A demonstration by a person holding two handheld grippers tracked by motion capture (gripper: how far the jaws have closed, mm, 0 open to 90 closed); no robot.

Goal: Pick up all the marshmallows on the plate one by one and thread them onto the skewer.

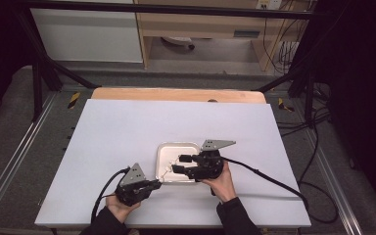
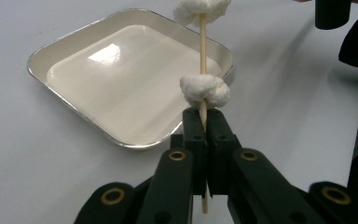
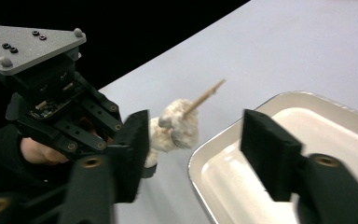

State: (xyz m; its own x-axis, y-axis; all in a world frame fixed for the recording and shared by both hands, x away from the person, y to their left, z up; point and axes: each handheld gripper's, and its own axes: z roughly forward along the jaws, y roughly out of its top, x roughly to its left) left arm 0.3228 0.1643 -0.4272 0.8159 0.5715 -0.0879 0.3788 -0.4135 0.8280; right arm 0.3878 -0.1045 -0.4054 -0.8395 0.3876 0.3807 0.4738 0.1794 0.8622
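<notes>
Clamping the wooden skewer (image 2: 203,70) near its lower end, left gripper (image 2: 203,140) has jaws fully closed on the stick; two white marshmallow-like lumps (image 2: 204,91) are threaded on it, one just above the jaws, one higher up. Skewer stands over the near edge of the white tray (image 2: 74,42) on the table (image 1: 127,127). Right gripper (image 3: 191,140) is released, jaws spread apart with the upper lump (image 3: 175,128) between them, pads not touching it. No earlier shot to compare.
</notes>
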